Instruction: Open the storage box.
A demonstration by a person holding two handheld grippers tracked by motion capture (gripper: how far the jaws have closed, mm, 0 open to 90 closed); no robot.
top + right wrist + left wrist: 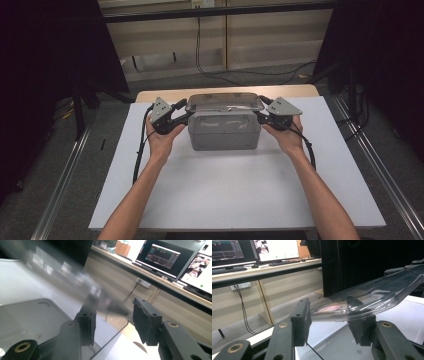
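Two forearms come in from the near edge of the white worktop (235,195), which lies bare and open in front of the box (224,131). The grey box sits toward the far half of the worktop, its long axis running left to right, well in from both side edges and just short of the bare wooden strip (165,94) at the far edge. Its front wall faces the person.

The left hand-held gripper (176,116) is at the box's upper left corner, the right hand-held gripper (263,114) at the upper right corner, each held in a hand (161,141). Between them the clear lid (225,102) sits above the box's top, long axis also left to right, slightly wider than the box.

In the left gripper view the jaws of the left hand-held gripper (332,322) stand partly open, with the lid's (372,300) edge lying across them, tilted upward away from the camera; whether they clamp it I cannot tell. In the right gripper view the right hand-held gripper (112,322) is likewise partly open around the blurred lid (75,282) edge, and the grip is unclear. Below it the box's grey inside (32,320) shows; what it holds cannot be told.

Beyond the worktop are grey floor (170,82), a cable (200,60) and a wooden bench; monitors (162,257) stand on it.
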